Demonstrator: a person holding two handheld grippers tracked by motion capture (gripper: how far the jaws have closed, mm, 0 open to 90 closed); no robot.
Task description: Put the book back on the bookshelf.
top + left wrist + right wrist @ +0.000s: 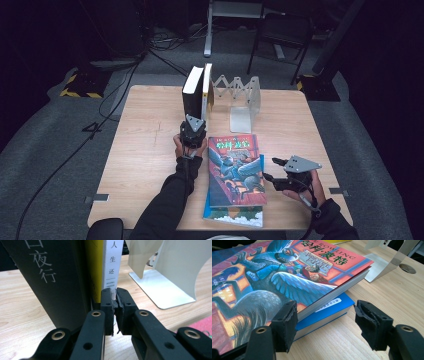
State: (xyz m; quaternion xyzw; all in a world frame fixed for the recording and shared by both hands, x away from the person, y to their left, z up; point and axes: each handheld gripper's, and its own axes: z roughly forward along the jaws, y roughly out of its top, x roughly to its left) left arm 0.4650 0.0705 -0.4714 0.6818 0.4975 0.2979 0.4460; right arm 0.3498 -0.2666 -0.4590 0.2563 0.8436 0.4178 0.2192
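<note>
Toward the far edge of the table (145,150), left of its middle, three books stand upright side by side: a black book (191,95), a thin yellow book (96,267) and a white book (207,90). The left gripper (192,131) sits right at their near side, held by the person's left hand (189,147). Seen in the left gripper view, its jaws are pressed together at the foot of the white book's spine, and whether they pinch the spine's edge or simply meet in front of it cannot be told. Just to the right of the standing books, a grey metal bookend (245,102) with an accordion lattice rests near the far edge.

Along the near edge, right of centre, a colourful illustrated book (235,167) lies flat on top of a blue book (232,215). The right gripper (277,172) hovers just beside the right side of this stack, in the right hand (307,192). Its jaws stand apart, one over the corner of the illustrated cover and the other over bare wood, gripping nothing.
</note>
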